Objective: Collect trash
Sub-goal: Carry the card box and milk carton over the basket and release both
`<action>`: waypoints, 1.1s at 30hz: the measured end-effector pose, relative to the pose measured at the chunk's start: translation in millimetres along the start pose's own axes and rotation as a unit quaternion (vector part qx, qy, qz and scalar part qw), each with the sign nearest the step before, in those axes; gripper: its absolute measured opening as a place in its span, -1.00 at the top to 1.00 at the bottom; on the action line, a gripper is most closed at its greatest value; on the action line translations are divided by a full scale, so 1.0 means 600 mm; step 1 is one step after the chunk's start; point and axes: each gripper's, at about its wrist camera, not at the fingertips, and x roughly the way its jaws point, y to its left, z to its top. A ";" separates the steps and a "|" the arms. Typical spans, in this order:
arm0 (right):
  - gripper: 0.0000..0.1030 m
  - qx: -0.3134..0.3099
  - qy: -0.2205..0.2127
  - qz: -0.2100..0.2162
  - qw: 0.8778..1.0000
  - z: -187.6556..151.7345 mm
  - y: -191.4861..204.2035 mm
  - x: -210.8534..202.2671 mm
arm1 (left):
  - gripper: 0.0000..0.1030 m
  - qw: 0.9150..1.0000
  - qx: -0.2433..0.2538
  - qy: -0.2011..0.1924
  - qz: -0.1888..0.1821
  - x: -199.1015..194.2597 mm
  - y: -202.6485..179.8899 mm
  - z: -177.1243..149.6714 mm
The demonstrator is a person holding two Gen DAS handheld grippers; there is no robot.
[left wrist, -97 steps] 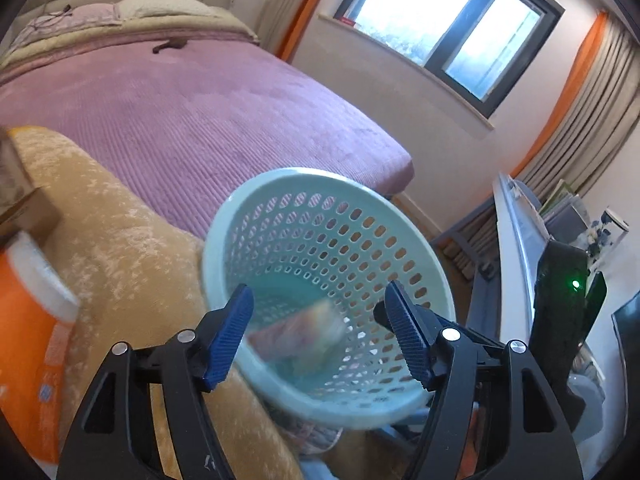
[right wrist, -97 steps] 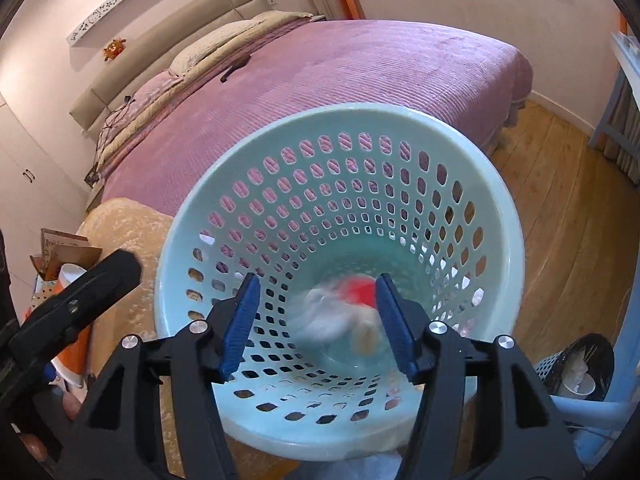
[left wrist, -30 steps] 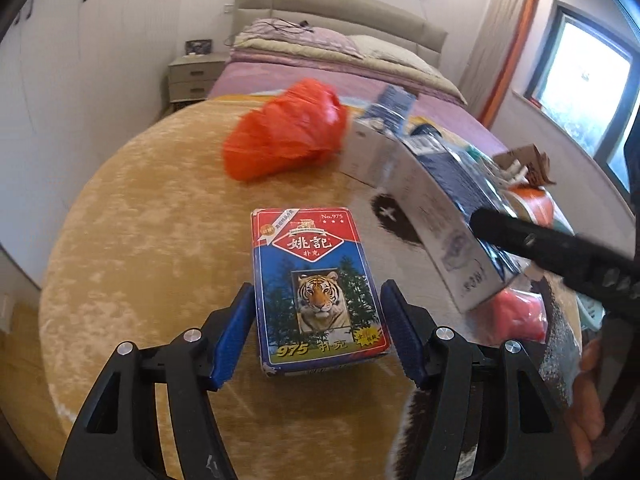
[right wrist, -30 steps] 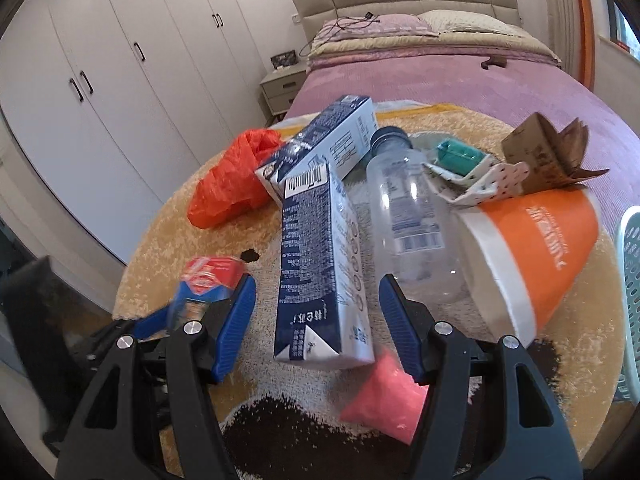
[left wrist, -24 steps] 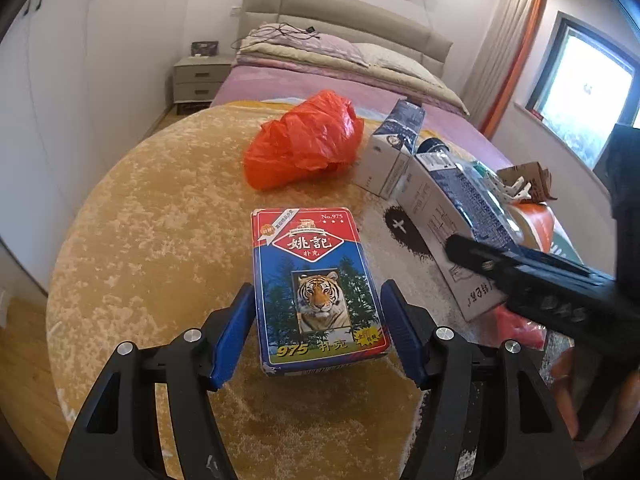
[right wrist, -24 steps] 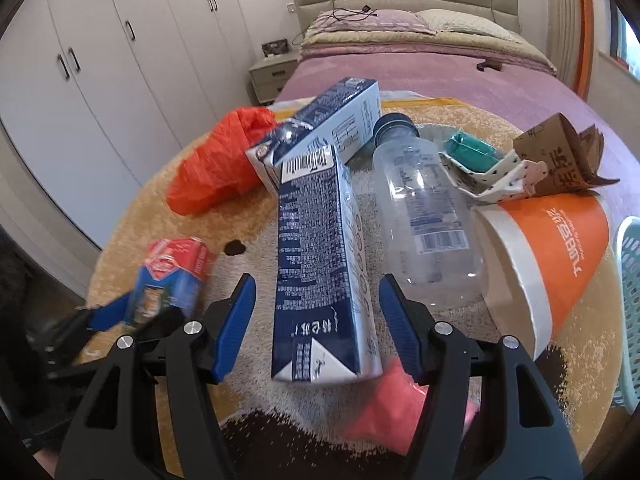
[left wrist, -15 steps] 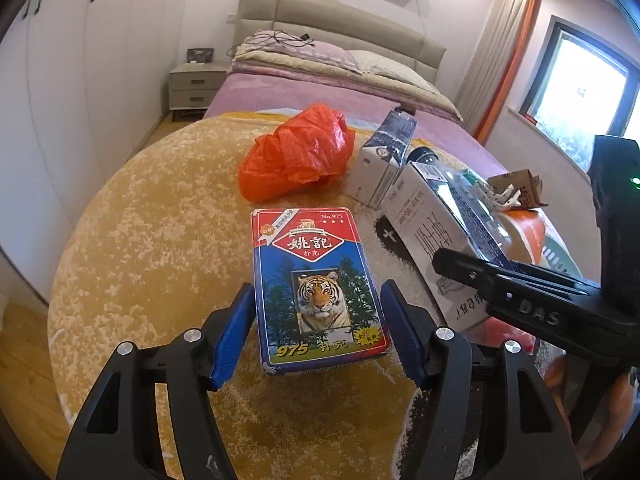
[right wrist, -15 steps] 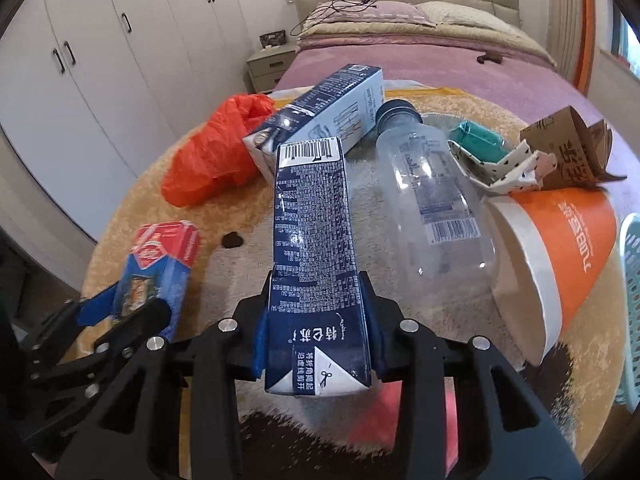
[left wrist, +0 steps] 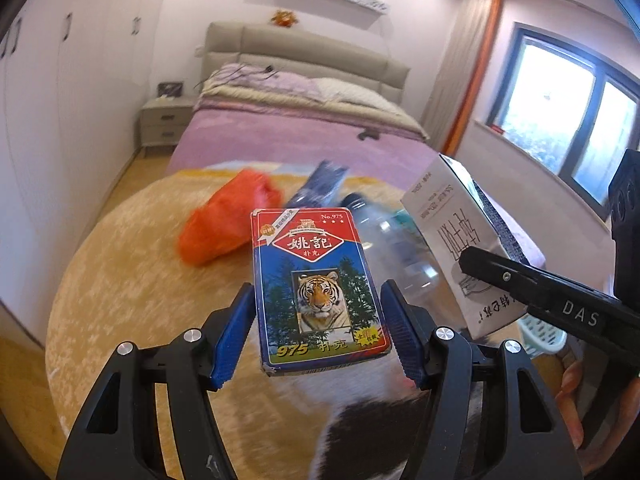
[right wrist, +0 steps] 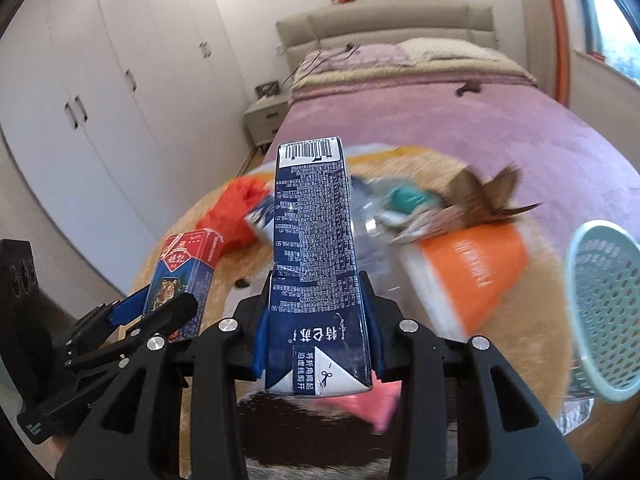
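Note:
My left gripper [left wrist: 320, 330] is shut on a red and blue playing-card box with a tiger picture [left wrist: 316, 284] and holds it above the round tan table [left wrist: 132, 280]. The box also shows in the right wrist view [right wrist: 182, 276]. My right gripper [right wrist: 316, 332] is shut on a dark blue milk carton [right wrist: 314, 248], lifted off the table; the carton also shows in the left wrist view [left wrist: 460, 236]. A light blue perforated trash basket [right wrist: 604, 308] stands at the right.
On the table lie an orange plastic bag [left wrist: 224, 220], a second blue carton [left wrist: 320, 184], a clear plastic bottle [left wrist: 396, 248], an orange paper cup [right wrist: 472, 264], torn brown cardboard [right wrist: 484, 196] and a pink scrap [right wrist: 368, 404]. A purple bed [right wrist: 460, 128] is behind.
Both grippers have risen from the table with their loads. The right gripper closed on the milk carton about half a second ago and lifted it; the basket has come into view.

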 end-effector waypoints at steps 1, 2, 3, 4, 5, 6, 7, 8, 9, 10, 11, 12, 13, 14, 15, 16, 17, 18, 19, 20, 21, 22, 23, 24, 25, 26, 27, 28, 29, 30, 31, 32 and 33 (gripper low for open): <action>0.33 0.007 -0.009 -0.005 1.000 0.004 -0.014 -0.014 | -0.20 1.000 0.007 -0.003 -0.007 0.000 -0.014 0.006; 0.33 0.012 -0.016 -0.009 1.000 0.007 -0.025 -0.025 | -0.20 1.000 0.014 -0.005 -0.016 0.001 -0.030 0.012; 0.33 0.018 -0.024 -0.015 0.999 0.011 -0.038 -0.037 | -0.20 1.000 0.019 -0.007 -0.020 0.003 -0.041 0.016; 0.33 0.025 -0.032 -0.022 0.999 0.014 -0.053 -0.050 | -0.20 0.999 0.030 -0.011 -0.027 0.005 -0.062 0.023; 0.33 0.033 -0.041 -0.029 0.998 0.017 -0.069 -0.063 | -0.20 0.999 0.036 -0.013 -0.031 0.008 -0.076 0.026; 0.33 0.039 -0.049 -0.037 0.997 0.020 -0.085 -0.075 | -0.20 0.998 0.044 -0.015 -0.038 0.011 -0.094 0.031; 0.33 0.045 -0.054 -0.044 0.997 0.020 -0.099 -0.084 | -0.20 0.998 0.050 -0.016 -0.042 0.014 -0.106 0.033; 0.33 0.053 -0.061 -0.052 0.995 0.021 -0.116 -0.094 | -0.20 0.997 0.060 -0.018 -0.049 0.018 -0.125 0.038; 0.33 0.062 -0.065 -0.058 0.994 0.022 -0.134 -0.103 | -0.20 0.996 0.067 -0.018 -0.053 0.021 -0.137 0.040; 0.33 0.070 -0.068 -0.062 0.993 0.023 -0.147 -0.109 | -0.20 0.995 0.077 -0.018 -0.059 0.026 -0.157 0.043; 0.33 0.078 -0.070 -0.067 0.992 0.022 -0.162 -0.115 | -0.20 0.994 0.085 -0.018 -0.066 0.032 -0.174 0.045; 0.33 0.087 -0.073 -0.074 0.991 0.021 -0.179 -0.121 | -0.20 0.993 0.094 -0.018 -0.075 0.038 -0.196 0.047; 0.33 0.097 -0.074 -0.081 0.989 0.019 -0.199 -0.127 | -0.20 0.992 0.099 -0.018 -0.081 0.044 -0.207 0.048; 0.33 0.105 -0.076 -0.085 0.988 0.018 -0.213 -0.130 | -0.20 0.990 0.106 -0.016 -0.089 0.051 -0.225 0.049; 0.33 0.118 -0.078 -0.093 0.986 0.016 -0.237 -0.137 | -0.20 0.989 0.111 -0.013 -0.095 0.058 -0.240 0.049; 0.33 0.126 -0.079 -0.098 0.984 0.018 -0.256 -0.140 | -0.20 0.988 0.117 -0.010 -0.104 0.068 -0.260 0.050; 0.33 0.136 -0.082 -0.106 0.982 0.016 -0.277 -0.146 | -0.20 0.986 0.122 -0.007 -0.113 0.077 -0.278 0.050; 0.33 0.143 -0.083 -0.112 0.980 0.016 -0.290 -0.150 | -0.20 0.984 0.128 -0.002 -0.125 0.088 -0.302 0.051; 0.33 0.154 -0.085 -0.121 0.977 0.012 -0.312 -0.155 | -0.20 0.982 0.132 0.001 -0.131 0.096 -0.316 0.050; 0.33 0.165 -0.085 -0.130 0.974 0.009 -0.334 -0.158 | -0.20 0.980 0.138 0.008 -0.141 0.107 -0.336 0.048; 0.33 0.174 -0.082 -0.141 0.971 0.007 -0.354 -0.159 | -0.20 0.979 0.141 0.013 -0.148 0.116 -0.353 0.046; 0.33 0.181 -0.080 -0.151 0.968 0.005 -0.369 -0.158 | -0.20 0.977 0.145 0.020 -0.156 0.130 -0.373 0.045; 0.33 0.188 -0.078 -0.162 0.966 0.000 -0.385 -0.158 | -0.20 0.974 0.149 0.028 -0.167 0.145 -0.388 0.044; 0.33 0.196 -0.075 -0.172 0.963 -0.004 -0.403 -0.155 | -0.20 0.972 0.151 0.035 -0.175 0.155 -0.402 0.040; 0.33 0.204 -0.071 -0.181 0.959 -0.010 -0.422 -0.151 | -0.20 0.970 0.154 0.045 -0.183 0.172 -0.418 0.036; 0.33 0.214 -0.065 -0.189 0.956 -0.016 -0.441 -0.146 | -0.20 0.968 0.156 0.053 -0.190 0.188 -0.429 0.032; 0.33 0.220 -0.060 -0.193 0.954 -0.019 -0.455 -0.141 | -0.20 0.966 0.156 0.061 -0.195 0.202 -0.438 0.029; 0.33 0.231 -0.054 -0.197 0.951 -0.026 -0.473 -0.135 | -0.20 0.963 0.156 0.076 -0.204 0.225 -0.452 0.023; 0.33 0.241 -0.046 -0.201 0.948 -0.034 -0.490 -0.128 | -0.20 0.962 0.156 0.085 -0.208 0.238 -0.455 0.021; 0.33 0.248 -0.039 -0.203 0.946 -0.042 -0.504 -0.121 | -0.20 0.961 0.154 0.095 -0.211 0.254 -0.461 0.017; 0.33 0.254 -0.033 -0.205 0.945 -0.046 -0.511 -0.114 | -0.20 0.959 0.152 0.106 -0.213 0.274 -0.467 0.012; 0.33 0.261 -0.026 -0.207 0.943 -0.054 -0.523 -0.107 | -0.20 0.958 0.151 0.116 -0.216 0.293 -0.470 0.006; 0.33 0.264 -0.021 -0.209 0.941 -0.057 -0.530 -0.101 | -0.20 0.957 0.149 0.125 -0.215 0.309 -0.472 0.000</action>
